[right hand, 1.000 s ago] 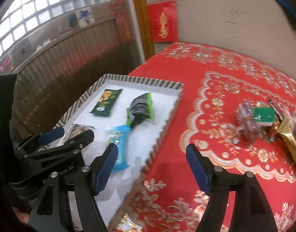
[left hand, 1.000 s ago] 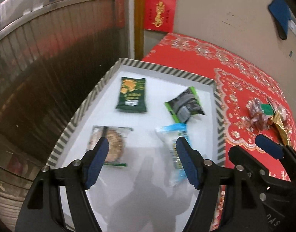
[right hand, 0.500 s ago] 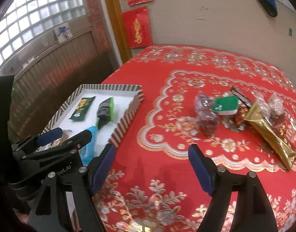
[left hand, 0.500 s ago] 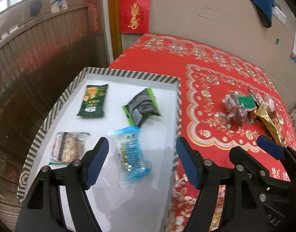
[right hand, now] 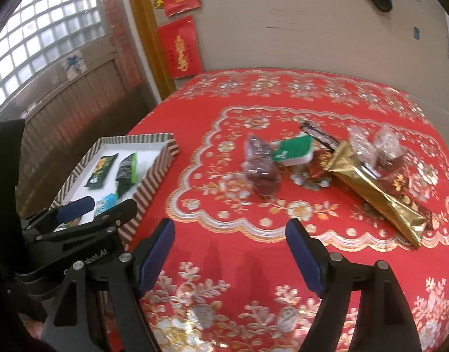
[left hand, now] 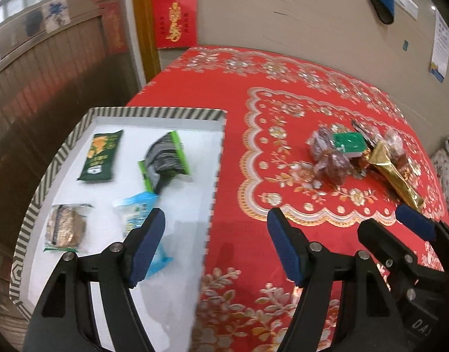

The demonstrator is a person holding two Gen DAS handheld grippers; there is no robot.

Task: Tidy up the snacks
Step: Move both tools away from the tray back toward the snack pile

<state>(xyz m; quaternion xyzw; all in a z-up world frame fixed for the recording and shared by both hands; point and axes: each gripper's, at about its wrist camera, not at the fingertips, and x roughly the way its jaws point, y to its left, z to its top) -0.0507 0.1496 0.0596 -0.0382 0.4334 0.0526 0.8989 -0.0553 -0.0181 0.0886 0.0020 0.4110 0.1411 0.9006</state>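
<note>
Both sets of fingers spread wide, holding nothing: left gripper [left hand: 215,246], right gripper [right hand: 230,255]. Swung right since a second ago, off the striped tray [left hand: 154,113] at left of frame, four packets inside. Now facing the loose snack pile [right hand: 327,161] upper right on the red worktop [right hand: 239,249]; probably next pickup.

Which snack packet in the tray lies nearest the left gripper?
The light blue packet; the left gripper has one finger overlapping it in view, while the other three lie farther off.
</note>
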